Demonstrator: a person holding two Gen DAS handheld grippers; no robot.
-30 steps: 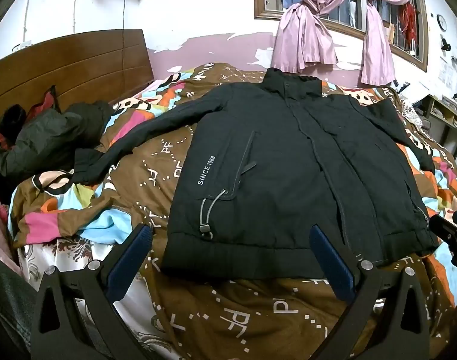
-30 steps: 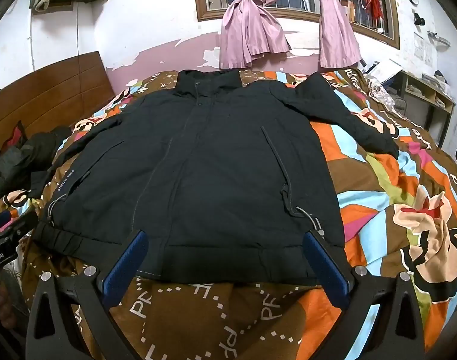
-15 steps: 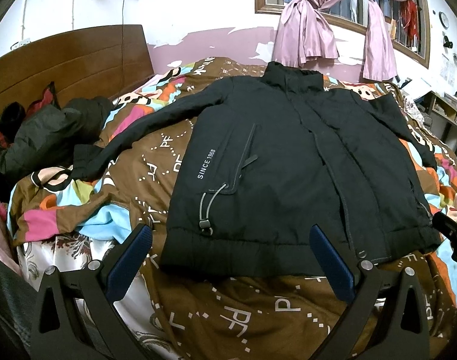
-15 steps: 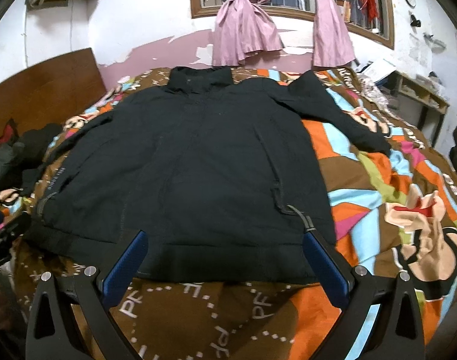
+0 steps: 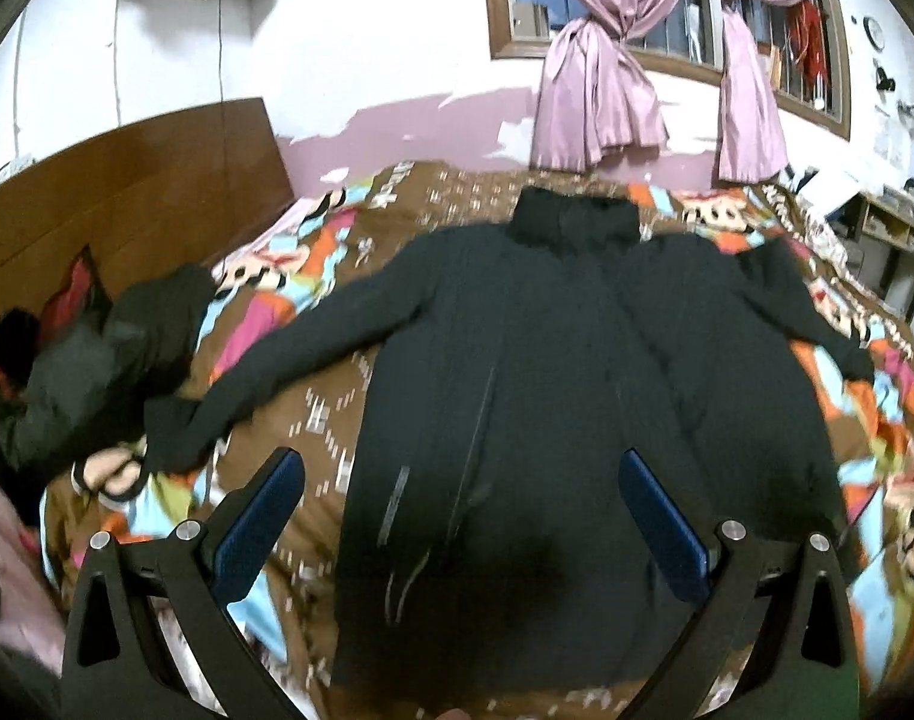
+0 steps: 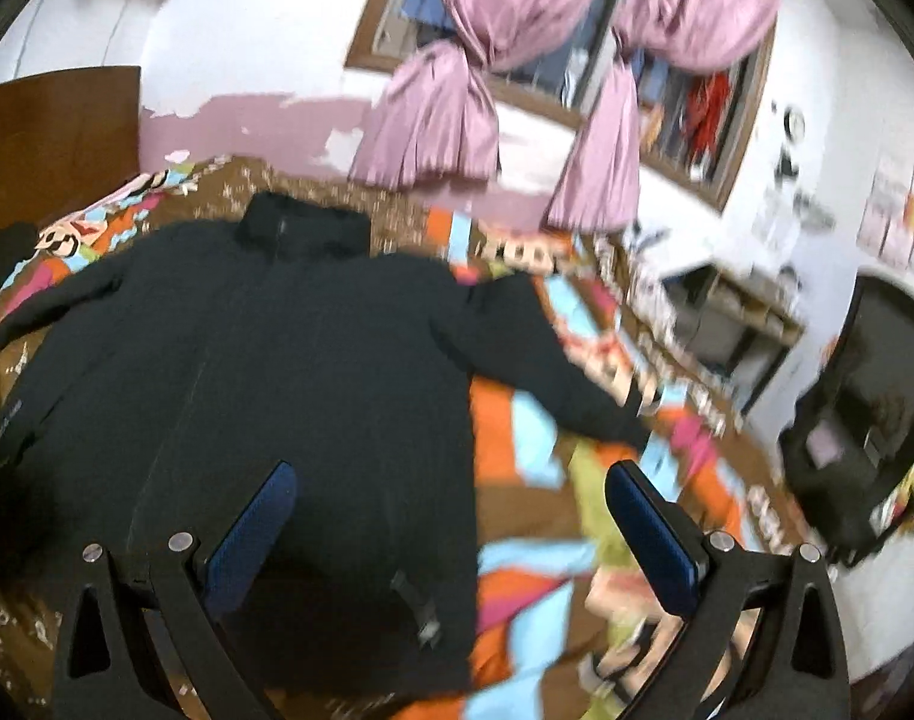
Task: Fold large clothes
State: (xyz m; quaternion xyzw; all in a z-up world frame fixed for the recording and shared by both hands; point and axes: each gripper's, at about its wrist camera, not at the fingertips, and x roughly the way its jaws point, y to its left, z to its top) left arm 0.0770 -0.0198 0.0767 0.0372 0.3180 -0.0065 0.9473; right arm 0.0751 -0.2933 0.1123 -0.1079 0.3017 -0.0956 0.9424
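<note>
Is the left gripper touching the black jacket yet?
Cannot tell. In the left wrist view the left gripper is open over the black jacket, but blur and angle hide any gap or contact.

Left gripper [image 5: 460,516] over the lower half of the jacket [image 5: 553,396], jaws spread wide, nothing between them. Jacket black, flat on the bed [image 5: 337,420], front up, collar toward the far wall, both sleeves spread out to the sides. Left sleeve cuff ends just beside a dark clothes pile [image 5: 91,372] by the headboard [image 5: 127,198]. Pink curtains [image 5: 601,96] knotted at the window behind. Frame motion-blurred.
</note>
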